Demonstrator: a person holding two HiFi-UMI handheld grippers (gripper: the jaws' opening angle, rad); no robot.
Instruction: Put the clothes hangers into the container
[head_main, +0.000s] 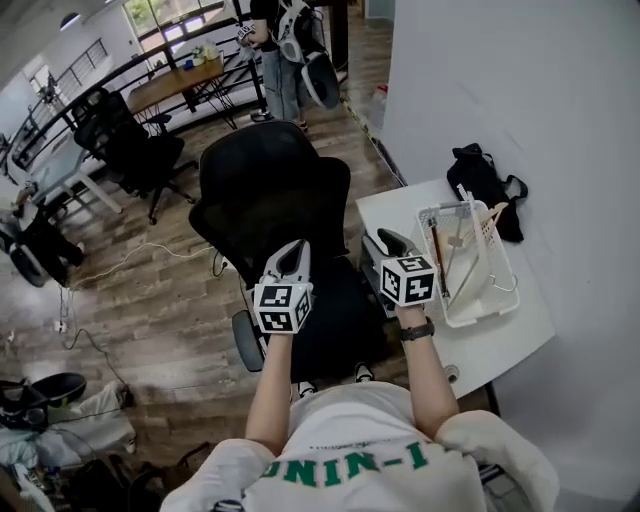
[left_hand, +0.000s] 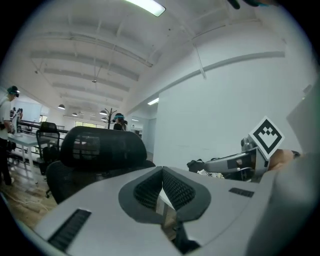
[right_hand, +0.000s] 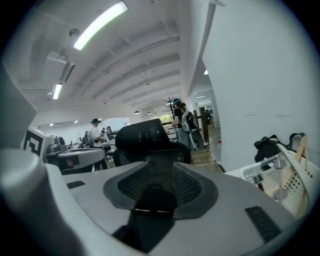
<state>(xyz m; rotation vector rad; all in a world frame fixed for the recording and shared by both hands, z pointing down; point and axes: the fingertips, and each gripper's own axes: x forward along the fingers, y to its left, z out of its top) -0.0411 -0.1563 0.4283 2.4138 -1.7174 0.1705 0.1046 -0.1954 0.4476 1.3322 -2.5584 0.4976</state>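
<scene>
Black ribbed pads (left_hand: 146, 190) on my left gripper (left_hand: 161, 172) meet at their tips: closed, nothing between them. Pads (right_hand: 131, 186) on my right gripper (right_hand: 156, 175) stand apart with a clear gap. Only the distant chair back shows through it, so that gripper is open and empty.

Head view: both grippers are held up side by side over the black office chair (head_main: 270, 190) at mid-frame, the left gripper (head_main: 293, 250) well apart from the table. The right gripper (head_main: 385, 240) is near the left edge of the white table (head_main: 395, 212).

The hangers (head_main: 462, 255) lie inside the white perforated container (head_main: 478, 318) on the table, right of centre in the frame. I see none outside it, so I judge the loading done or nearly so.

- Long axes: roughly along the container's length, from the frame's upper middle toward the lower right.
- One wooden piece (head_main: 491, 214) leans out over the far rim; from the right gripper view it stands tilted (right_hand: 301, 150) above the container wall (right_hand: 278, 181).
- Hook directions: too small to tell.

Handling, my estimate: light and stiff; thin smooth rods likely to slip or swivel in the pads; hooks apt to snag one another. Best taken at the neck below the hook, or mid-bar on the wooden one.

A black bag (head_main: 485, 175) sits at the table's far end, just beyond the container.
</scene>
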